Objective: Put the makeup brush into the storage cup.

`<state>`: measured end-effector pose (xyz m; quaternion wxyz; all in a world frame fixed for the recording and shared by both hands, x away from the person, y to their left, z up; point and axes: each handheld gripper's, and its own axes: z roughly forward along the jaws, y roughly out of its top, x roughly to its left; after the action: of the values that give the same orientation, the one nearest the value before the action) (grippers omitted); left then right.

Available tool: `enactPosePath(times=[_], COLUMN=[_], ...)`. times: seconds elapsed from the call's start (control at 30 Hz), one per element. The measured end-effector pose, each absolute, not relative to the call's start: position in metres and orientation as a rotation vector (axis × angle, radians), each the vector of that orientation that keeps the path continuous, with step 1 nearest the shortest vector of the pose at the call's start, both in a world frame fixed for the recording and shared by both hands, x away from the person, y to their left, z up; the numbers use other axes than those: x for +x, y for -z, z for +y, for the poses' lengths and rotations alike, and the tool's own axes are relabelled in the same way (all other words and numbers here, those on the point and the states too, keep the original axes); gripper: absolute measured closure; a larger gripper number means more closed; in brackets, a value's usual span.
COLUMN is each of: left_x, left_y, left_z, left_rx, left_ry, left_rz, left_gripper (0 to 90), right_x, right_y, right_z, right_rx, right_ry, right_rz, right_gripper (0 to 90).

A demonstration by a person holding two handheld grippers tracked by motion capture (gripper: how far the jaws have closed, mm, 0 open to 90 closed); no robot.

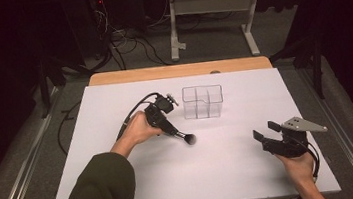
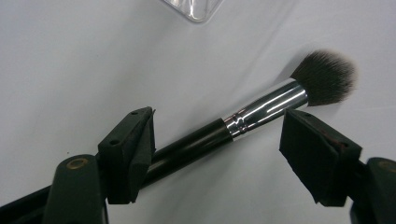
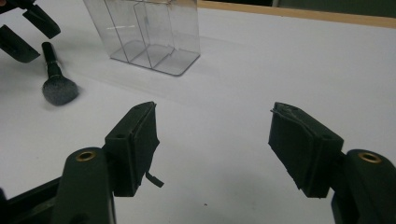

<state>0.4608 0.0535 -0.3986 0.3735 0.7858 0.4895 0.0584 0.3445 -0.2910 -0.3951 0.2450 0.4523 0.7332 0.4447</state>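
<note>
Makeup brush [image 2: 243,122] lies between the jaws of the left claw [image 2: 219,149], its black handle running past the inner face of one jaw and its chrome ferrule and dark bristle head reaching out beyond the other. The jaws stand spread: one pad appears to touch the handle, the opposite pad stands clear of the ferrule, so the brush is not pinched. From the high view the left claw [image 1: 174,130] is seen low over the white worktop [image 1: 232,168], with the bristle head [image 1: 189,139] just past its tips (whether the bristles rest on the surface or sit slightly above it cannot be told).

A clear acrylic organizer [image 1: 202,101], divided into compartments, stands upright just beyond the left claw and slightly to its side, apart from both brush and jaws. No item is seen inside it.

The right claw [image 1: 267,130] is held well apart from the brush, near the person's edge of the worktop. Its jaws are spread wide with nothing between them (the right gripper view confirms bare white surface in the gap). From that claw, the organizer [image 3: 147,35] lies ahead and the brush [image 3: 56,79] farther off to the side.
</note>
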Motion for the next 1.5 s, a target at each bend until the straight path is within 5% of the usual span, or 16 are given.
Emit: enactPosePath(times=[1.03, 1.5], left_x=[0.462, 0.462], left_y=[0.421, 0.425], left_z=[0.05, 0.052], left_rx=[2.13, 2.14], left_ry=[-0.158, -0.151], left_rz=[1.21, 1.228], left_gripper=[24.3, 32.9], right_x=[0.345, 0.345], right_y=[0.396, 0.396], right_z=[-0.291, -0.291], right_rx=[1.24, 1.24], right_ry=[-1.208, -1.21], right_rz=[2.009, 2.007], right_gripper=[34.4, 34.4])
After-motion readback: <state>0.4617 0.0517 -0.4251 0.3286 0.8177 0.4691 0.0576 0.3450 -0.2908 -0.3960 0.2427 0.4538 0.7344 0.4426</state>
